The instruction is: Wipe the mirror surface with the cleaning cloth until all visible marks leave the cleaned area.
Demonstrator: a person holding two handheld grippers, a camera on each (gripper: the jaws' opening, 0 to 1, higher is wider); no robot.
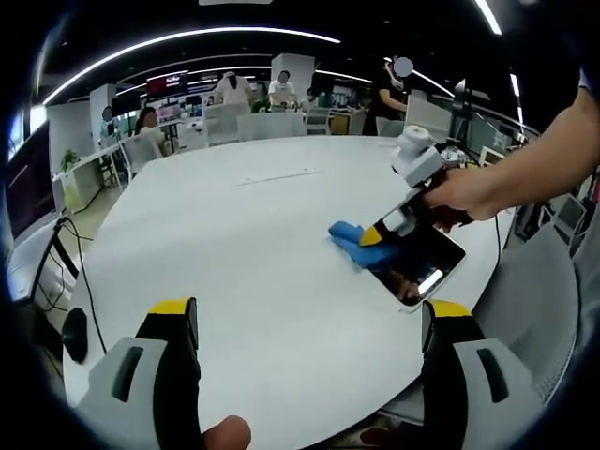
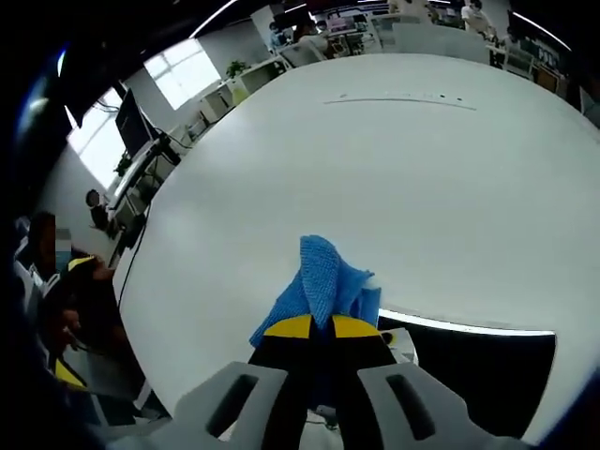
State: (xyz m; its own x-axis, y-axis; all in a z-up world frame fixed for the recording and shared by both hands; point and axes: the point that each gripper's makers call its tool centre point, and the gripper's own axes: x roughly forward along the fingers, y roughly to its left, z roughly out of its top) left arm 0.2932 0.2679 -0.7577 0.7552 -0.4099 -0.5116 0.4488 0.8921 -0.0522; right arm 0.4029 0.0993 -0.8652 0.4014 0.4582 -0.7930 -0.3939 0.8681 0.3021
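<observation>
A dark rectangular mirror [image 1: 420, 264] lies flat on the white table [image 1: 253, 244] near its right edge. My right gripper [image 1: 380, 234], held by a hand, is shut on a blue cleaning cloth [image 1: 354, 244] that rests at the mirror's far left end. In the right gripper view the blue cloth [image 2: 323, 286] bunches up between the yellow-tipped jaws of the right gripper [image 2: 322, 327], with the mirror [image 2: 478, 370] just to the right. My left gripper [image 1: 305, 323] hangs open above the table's near side, nothing between its jaws.
A black cable [image 1: 80, 272] and a dark round object [image 1: 73, 333] hang off the table's left side. Chairs, desks and several people [image 1: 281, 89] stand beyond the far edge. A grey chair [image 1: 539, 309] sits at the right.
</observation>
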